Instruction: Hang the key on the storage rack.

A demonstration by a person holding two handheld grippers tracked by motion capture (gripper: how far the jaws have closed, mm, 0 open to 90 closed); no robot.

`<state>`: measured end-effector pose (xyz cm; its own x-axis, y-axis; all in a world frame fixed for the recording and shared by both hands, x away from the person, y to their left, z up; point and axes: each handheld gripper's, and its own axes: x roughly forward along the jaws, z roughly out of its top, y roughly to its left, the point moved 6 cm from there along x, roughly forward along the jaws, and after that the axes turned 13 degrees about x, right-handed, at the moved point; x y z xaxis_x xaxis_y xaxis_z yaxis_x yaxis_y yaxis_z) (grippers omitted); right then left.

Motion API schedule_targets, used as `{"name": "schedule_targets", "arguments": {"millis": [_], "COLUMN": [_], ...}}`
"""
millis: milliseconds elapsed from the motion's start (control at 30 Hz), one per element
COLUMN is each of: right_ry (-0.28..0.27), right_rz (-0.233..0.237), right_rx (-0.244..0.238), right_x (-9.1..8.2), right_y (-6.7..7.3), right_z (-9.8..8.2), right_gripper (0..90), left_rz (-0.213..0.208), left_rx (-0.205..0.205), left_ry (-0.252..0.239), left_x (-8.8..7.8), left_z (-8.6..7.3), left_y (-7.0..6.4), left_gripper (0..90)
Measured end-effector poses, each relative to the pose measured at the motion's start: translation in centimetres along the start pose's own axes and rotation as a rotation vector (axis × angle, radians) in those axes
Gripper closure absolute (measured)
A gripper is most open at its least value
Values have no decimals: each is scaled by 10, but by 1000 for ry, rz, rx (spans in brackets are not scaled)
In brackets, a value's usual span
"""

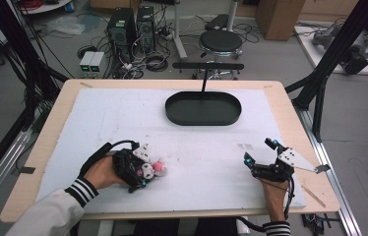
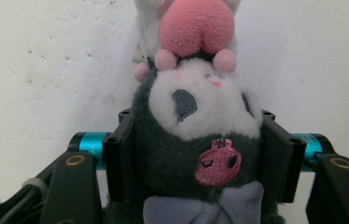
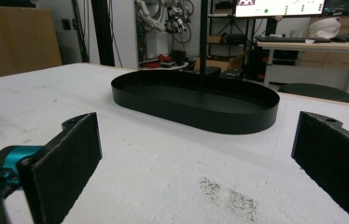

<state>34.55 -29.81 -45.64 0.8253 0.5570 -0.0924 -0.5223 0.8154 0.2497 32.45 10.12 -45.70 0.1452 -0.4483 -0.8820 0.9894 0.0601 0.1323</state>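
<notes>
A plush toy with a dark grey body, white face, pink parts and a lilac bow lies on the white mat at the front left. My left gripper is shut on it: in the left gripper view both black pads press into the plush toy's dark sides, left gripper. At the front right, my right gripper rests low over the mat, open and with nothing between its jaws. Ahead of the right gripper lies a black oval tray, the same tray at the mat's far middle.
A white foam mat covers most of the wooden table. A thin black post rises behind the tray. A grey smudge marks the mat near the right gripper. A stool and computer cases stand beyond the far edge.
</notes>
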Motion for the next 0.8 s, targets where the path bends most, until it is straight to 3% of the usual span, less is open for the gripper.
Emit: {"name": "schedule_targets", "arguments": {"millis": [233,400,567,700,800], "right_ry": [2,3,8,16,17], "right_rz": [-2,-6,-8,-9,0], "right_rx": [-4,-11,-14,-54,-41], "right_x": [0,1,1,2,3], "right_y": [0,0,2,4,5], "right_z": [0,0,-1,-1,3], "right_gripper": [5,5,5,5,5], "left_rz": [-2,20,27,34,25], "left_rx": [-4,-4,-20,-19,-29], "left_ry": [-14,-30,-75,-129,-175], "left_x": [-1,-2,-6,-13,-18], "left_z": [0,1,4,9,11], "left_y": [1,3,8,14,19], "left_gripper": [446,449,451,451,451]}}
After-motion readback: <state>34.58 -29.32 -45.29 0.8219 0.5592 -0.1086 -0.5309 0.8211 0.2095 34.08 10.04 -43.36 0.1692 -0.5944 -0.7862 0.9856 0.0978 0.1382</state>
